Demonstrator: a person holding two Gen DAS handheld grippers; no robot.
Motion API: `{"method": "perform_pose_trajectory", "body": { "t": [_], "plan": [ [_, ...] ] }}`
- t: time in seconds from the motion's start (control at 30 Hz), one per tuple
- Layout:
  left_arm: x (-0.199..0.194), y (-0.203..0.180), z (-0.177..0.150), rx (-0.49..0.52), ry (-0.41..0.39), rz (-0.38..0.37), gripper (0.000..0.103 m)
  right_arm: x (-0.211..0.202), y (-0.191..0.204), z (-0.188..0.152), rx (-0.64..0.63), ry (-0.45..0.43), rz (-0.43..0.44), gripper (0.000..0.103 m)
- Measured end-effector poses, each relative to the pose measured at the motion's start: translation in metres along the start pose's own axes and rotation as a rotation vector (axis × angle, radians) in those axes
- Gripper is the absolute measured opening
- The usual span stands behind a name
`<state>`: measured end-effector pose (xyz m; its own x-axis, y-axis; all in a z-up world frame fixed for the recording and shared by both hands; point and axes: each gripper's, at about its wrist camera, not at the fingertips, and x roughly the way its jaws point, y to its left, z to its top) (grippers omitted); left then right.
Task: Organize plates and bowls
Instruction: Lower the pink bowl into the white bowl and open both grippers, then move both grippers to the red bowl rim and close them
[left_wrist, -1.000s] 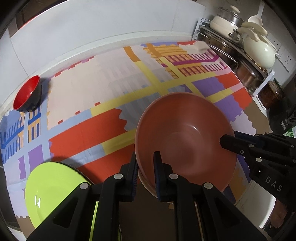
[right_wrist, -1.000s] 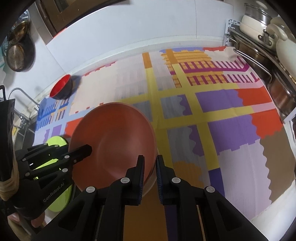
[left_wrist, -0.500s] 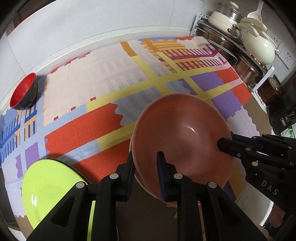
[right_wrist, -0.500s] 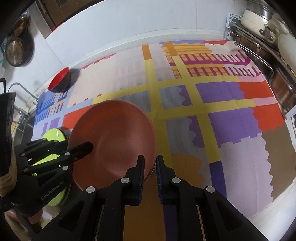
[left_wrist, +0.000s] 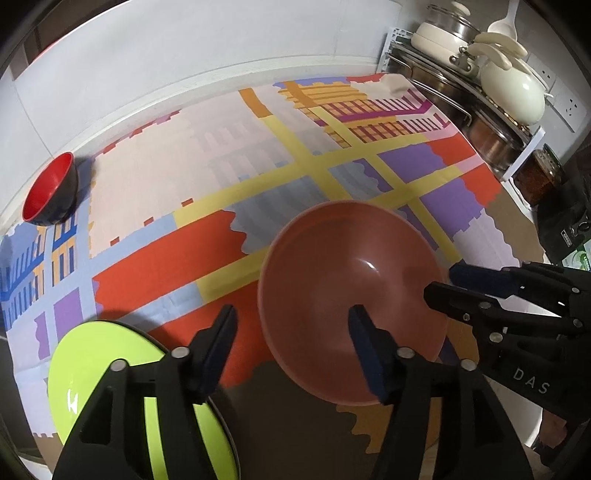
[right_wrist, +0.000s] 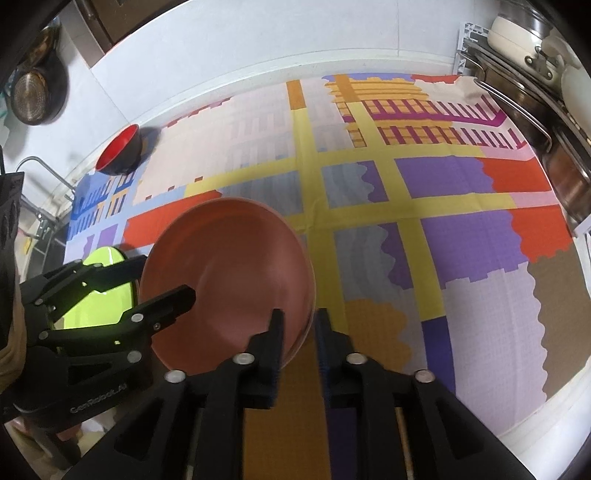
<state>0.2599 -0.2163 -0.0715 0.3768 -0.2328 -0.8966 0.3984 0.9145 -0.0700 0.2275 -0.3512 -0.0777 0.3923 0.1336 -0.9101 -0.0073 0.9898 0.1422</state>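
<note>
A large terracotta bowl (left_wrist: 351, 295) (right_wrist: 229, 280) rests on the patterned cloth, seemingly nested in a second bowl whose rim shows beneath it. My left gripper (left_wrist: 291, 321) (right_wrist: 168, 275) straddles its left rim, one finger inside and one outside. Its jaws are opening wide and stand clear of the rim. My right gripper (right_wrist: 299, 321) (left_wrist: 441, 282) straddles the right rim. Its jaws are opening by a narrow gap, with the rim between them and no longer pinched. A lime green plate (left_wrist: 110, 369) (right_wrist: 107, 284) lies left of the bowl. A small red-and-black bowl (left_wrist: 51, 188) (right_wrist: 120, 151) stands at the far left by the wall.
The colourful cloth (left_wrist: 258, 166) covers the white counter up to the wall. A rack of steel pots (left_wrist: 461, 99) (right_wrist: 535, 96) with a cream pot (left_wrist: 517, 96) lines the right side. A sink tap (right_wrist: 37, 166) and a hanging pan (right_wrist: 33, 96) are at the left.
Both grippers were shut on the terracotta bowl's rim. The left jaws have spread wide, the right jaws have parted slightly, and the bowl has settled a little lower.
</note>
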Motion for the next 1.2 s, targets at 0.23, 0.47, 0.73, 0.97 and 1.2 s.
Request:
{"method": "perform_pose_trajectory", "body": {
  "t": [0.23, 0.47, 0.73, 0.97, 1.2],
  "plan": [
    [-0.012, 0.009, 0.001, -0.024, -0.043, 0.033, 0.068, -0.008, 0.004, 0.003, -0.018, -0.043, -0.018, 0.033],
    [-0.026, 0.023, 0.005, -0.054, -0.09, 0.07, 0.069, -0.015, 0.011, 0.011, -0.045, -0.077, -0.016, 0.033],
    [-0.046, 0.046, 0.01, -0.097, -0.153, 0.109, 0.072, -0.024, 0.029, 0.029, -0.08, -0.139, -0.003, 0.033],
    [-0.068, 0.072, 0.011, -0.126, -0.217, 0.159, 0.075, -0.03, 0.054, 0.047, -0.117, -0.193, 0.019, 0.033],
    [-0.088, 0.099, 0.006, -0.156, -0.261, 0.212, 0.075, -0.031, 0.083, 0.059, -0.151, -0.212, 0.05, 0.033]
  ]
}}
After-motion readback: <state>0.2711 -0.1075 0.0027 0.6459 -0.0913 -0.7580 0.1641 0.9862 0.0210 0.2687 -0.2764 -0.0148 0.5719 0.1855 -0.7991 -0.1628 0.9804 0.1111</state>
